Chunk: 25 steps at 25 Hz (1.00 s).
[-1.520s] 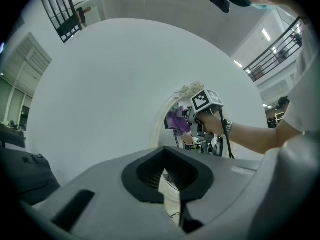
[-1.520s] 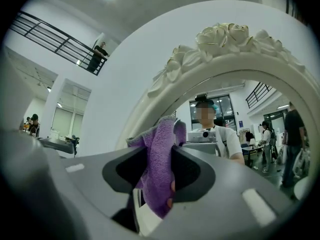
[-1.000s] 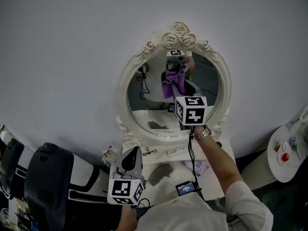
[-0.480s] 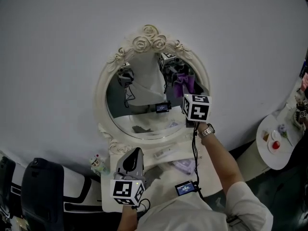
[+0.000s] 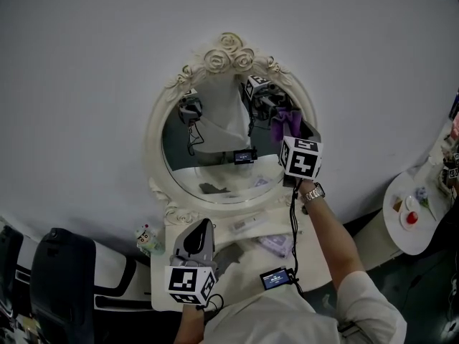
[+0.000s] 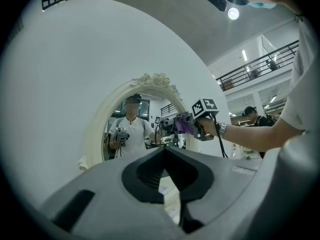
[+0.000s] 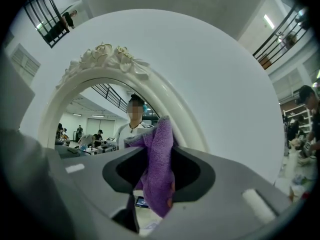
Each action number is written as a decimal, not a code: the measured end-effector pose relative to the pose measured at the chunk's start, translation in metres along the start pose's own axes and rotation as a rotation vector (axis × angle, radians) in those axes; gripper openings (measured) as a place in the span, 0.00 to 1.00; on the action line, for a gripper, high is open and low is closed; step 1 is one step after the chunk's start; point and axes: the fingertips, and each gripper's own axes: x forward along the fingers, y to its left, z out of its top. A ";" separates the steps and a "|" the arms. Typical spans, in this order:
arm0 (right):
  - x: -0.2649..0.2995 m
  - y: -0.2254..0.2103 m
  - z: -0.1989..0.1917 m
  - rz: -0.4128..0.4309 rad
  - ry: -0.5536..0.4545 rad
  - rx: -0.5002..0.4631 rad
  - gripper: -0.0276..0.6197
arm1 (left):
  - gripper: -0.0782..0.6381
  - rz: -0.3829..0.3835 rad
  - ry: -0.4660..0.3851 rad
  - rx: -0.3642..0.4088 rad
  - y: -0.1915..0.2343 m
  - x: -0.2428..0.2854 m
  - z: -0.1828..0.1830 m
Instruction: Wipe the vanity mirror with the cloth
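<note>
Your R gripper [image 5: 288, 131] is clamped on the purple cloth [image 5: 286, 120]: jaws part-closed w/ fabric bunched btwn them. It's at the right edge of the vanity mirror [image 5: 211, 163], upper centre-right of the head view. Can't tell if the cloth is actually on the glass or just off it.

In the right gripper view the cloth [image 7: 159, 159] stands upright in the jaw gap, just inside the white frame [image 7: 165, 99]. Your L gripper [image 5: 199, 228] sits low, bottom centre-left, over the tabletop [image 5: 163, 267], jaws fully together, nothing in them.

Step in hand looks like wiping the glass's right side. To do it well:
- Press the cloth flat, not just its tip.
- Run overlapping strokes twd the left edge.
- Don't let the hard jaws hit the glass.
- Ease off near the carved frame.
</note>
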 end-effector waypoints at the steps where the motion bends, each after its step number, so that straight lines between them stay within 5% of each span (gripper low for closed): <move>1: -0.003 0.004 0.000 0.004 -0.003 0.011 0.28 | 0.11 0.010 0.002 -0.002 0.003 -0.003 -0.001; 9: -0.036 0.126 0.011 0.286 -0.054 0.039 0.29 | 0.11 0.107 0.011 0.004 0.026 -0.030 -0.002; 17: -0.038 0.261 -0.019 0.529 0.023 0.013 0.29 | 0.11 0.325 0.008 0.000 0.069 -0.093 -0.003; 25: -0.037 0.339 -0.044 0.614 0.064 -0.003 0.29 | 0.11 0.489 0.026 -0.016 0.100 -0.148 -0.011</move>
